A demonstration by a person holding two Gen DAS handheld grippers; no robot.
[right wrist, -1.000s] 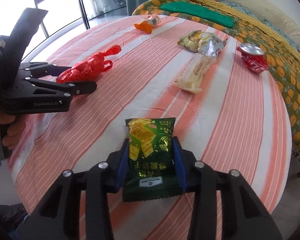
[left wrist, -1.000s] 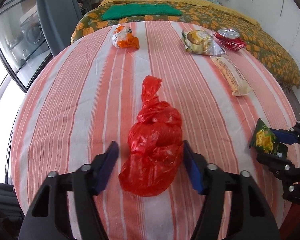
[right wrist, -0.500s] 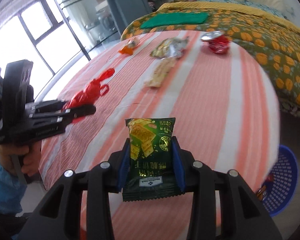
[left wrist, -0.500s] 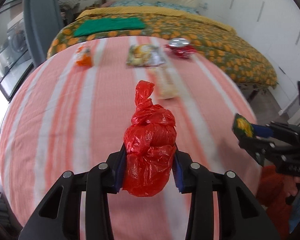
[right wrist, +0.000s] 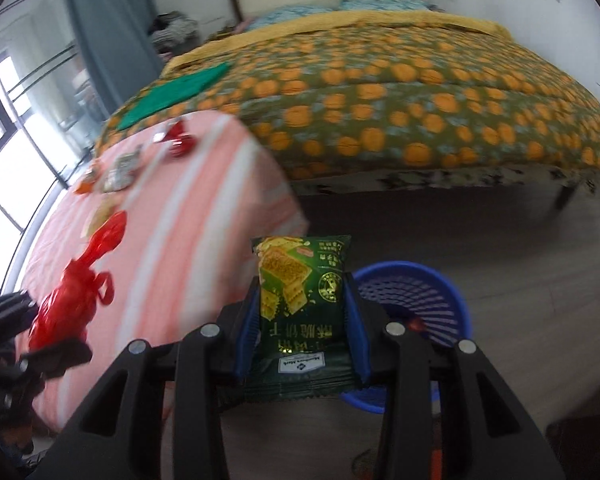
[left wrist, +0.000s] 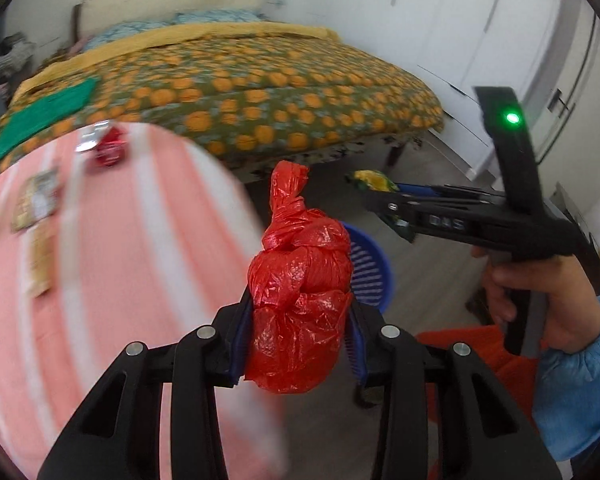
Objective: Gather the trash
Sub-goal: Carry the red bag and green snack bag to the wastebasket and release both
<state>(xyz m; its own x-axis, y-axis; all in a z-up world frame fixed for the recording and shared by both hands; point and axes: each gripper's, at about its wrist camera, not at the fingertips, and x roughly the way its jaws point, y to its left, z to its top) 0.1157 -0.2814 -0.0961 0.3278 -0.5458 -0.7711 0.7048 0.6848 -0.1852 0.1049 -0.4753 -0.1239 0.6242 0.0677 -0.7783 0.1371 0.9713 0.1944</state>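
- Left wrist view showed the left gripper [left wrist: 300,332] closed on a knotted red plastic bag [left wrist: 300,304]; both blue pads pressed the sides of the bag, and its twisted top stood up past the fingertips.
- The bag was held in the air, beyond the right edge of the striped table [left wrist: 112,264], with the blue basket [left wrist: 370,272] on the floor just behind it.
- At the right of the same view, the right gripper [left wrist: 374,186] was seen from the side, in a hand [left wrist: 540,304] with a blue sleeve; a green and yellow packet stuck out of its tip, and a green light [left wrist: 512,118] shone on its body.
- Right wrist view showed the right gripper [right wrist: 302,308] closed on a green snack packet [right wrist: 302,300], upright between the blue pads, with its printed side toward the camera.
- The packet was held off the table, near the blue basket [right wrist: 416,292], which stood on the floor a little to the right and behind it.
- The left gripper with the red plastic bag [right wrist: 74,292] appeared at the left of this view, over the table edge.
- On the far part of the table [right wrist: 188,216] there lay a crushed red can [right wrist: 178,140], a silver wrapper [right wrist: 122,172] and an orange wrapper [right wrist: 86,184]; they were blurred.
- A bed with an orange-spotted cover [right wrist: 400,112] stood behind the table.
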